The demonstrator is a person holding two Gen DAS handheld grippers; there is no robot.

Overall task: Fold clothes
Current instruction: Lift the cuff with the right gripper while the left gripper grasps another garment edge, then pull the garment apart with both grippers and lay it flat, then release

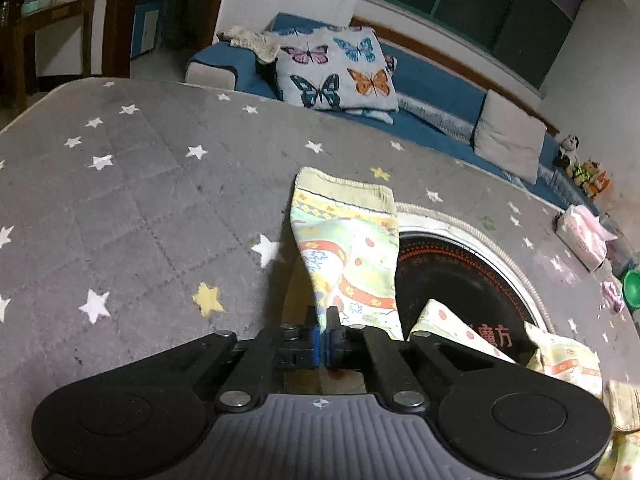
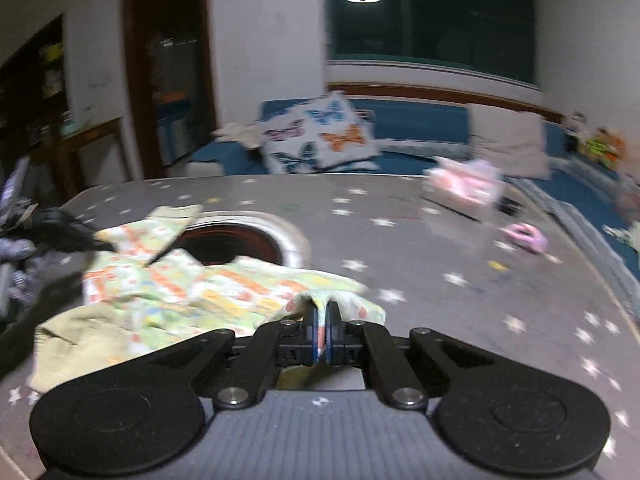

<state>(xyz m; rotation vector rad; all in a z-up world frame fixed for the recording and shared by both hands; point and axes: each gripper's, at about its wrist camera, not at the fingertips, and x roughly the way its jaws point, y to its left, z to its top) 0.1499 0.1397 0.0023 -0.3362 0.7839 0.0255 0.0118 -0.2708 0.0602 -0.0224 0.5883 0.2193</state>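
A small pale green and yellow printed garment [image 1: 352,248] lies on a grey star-patterned table cover [image 1: 140,208]. My left gripper [image 1: 323,322] is shut on one leg or sleeve of it, which stretches away from the fingers to a ribbed cuff [image 1: 344,188]. In the right wrist view the garment [image 2: 192,292] lies crumpled at the left, and my right gripper [image 2: 322,312] is shut on its near right edge. The left gripper [image 2: 72,236] shows at the far left of that view, holding the garment's far part.
A round black cooktop [image 1: 460,272] with a metal rim is set into the table under the garment. A pink tissue box [image 2: 464,188], a pink item [image 2: 524,238] and a green cup [image 1: 632,284] stand at the right. A blue sofa with a butterfly cushion [image 1: 336,68] lies behind.
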